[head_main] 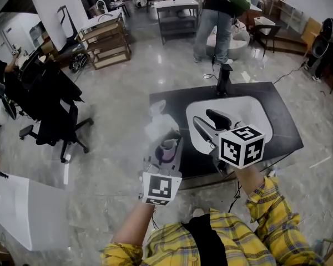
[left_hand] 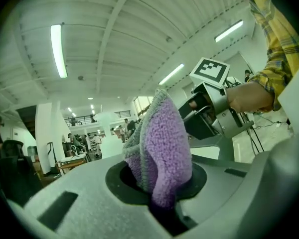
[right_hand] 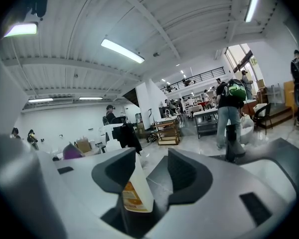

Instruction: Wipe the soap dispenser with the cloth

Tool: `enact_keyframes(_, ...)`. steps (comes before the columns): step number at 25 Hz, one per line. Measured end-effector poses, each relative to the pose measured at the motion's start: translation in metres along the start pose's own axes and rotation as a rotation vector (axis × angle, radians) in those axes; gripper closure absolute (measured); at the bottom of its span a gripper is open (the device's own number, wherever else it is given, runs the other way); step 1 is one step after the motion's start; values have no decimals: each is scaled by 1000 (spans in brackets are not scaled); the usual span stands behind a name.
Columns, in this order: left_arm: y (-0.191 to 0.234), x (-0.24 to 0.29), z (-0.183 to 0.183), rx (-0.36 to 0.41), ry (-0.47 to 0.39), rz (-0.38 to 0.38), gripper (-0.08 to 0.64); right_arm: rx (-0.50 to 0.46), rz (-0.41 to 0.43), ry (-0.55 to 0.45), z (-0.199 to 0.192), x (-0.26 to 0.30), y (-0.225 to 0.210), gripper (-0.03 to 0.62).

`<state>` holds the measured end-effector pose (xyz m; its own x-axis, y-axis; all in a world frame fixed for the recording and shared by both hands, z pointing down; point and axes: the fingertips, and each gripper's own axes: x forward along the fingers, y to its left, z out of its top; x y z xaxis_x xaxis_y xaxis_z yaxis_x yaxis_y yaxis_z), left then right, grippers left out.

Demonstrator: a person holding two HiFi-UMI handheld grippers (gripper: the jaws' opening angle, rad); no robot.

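Head view: cloth-bearing left gripper (head_main: 167,146) is nearest the dispenser, bottle straight ahead on its far side.
Left gripper jaws pinch fluffy purple cloth (left_hand: 162,146), wad sticking up btwn pads. Translucent white pump soap dispenser (head_main: 157,122) w/ orange label stands upright, long axis vertical, by left edge of dark tabletop (head_main: 277,110), close beyond cloth, no contact seen. Right gripper (head_main: 208,121) over white basin (head_main: 250,110), jaws spread, gripping nothing; bottle shows in its gap, off to its left. Prob. next: push cloth fwd onto bottle side.
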<state>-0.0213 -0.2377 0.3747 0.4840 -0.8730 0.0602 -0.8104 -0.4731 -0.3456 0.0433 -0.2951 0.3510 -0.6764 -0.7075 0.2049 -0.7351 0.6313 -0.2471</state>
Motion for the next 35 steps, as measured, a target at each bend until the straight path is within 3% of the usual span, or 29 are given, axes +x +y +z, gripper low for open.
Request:
enact_keyframes(8, -10, 4, -44, -43, 70, 41, 499, 8, 17, 34, -15, 6, -8, 400)
enact_keyframes(15, -24, 11, -70, 20, 136, 40, 499, 11, 37, 57, -23, 10, -12, 400)
enact_keyframes(22, -36, 19, -98, 57, 217, 0, 499, 31, 52, 77, -31, 12, -17, 400)
enact_keyframes(35, -56, 24, -148, 36, 357, -89, 499, 14, 130, 70, -33, 12, -7, 401)
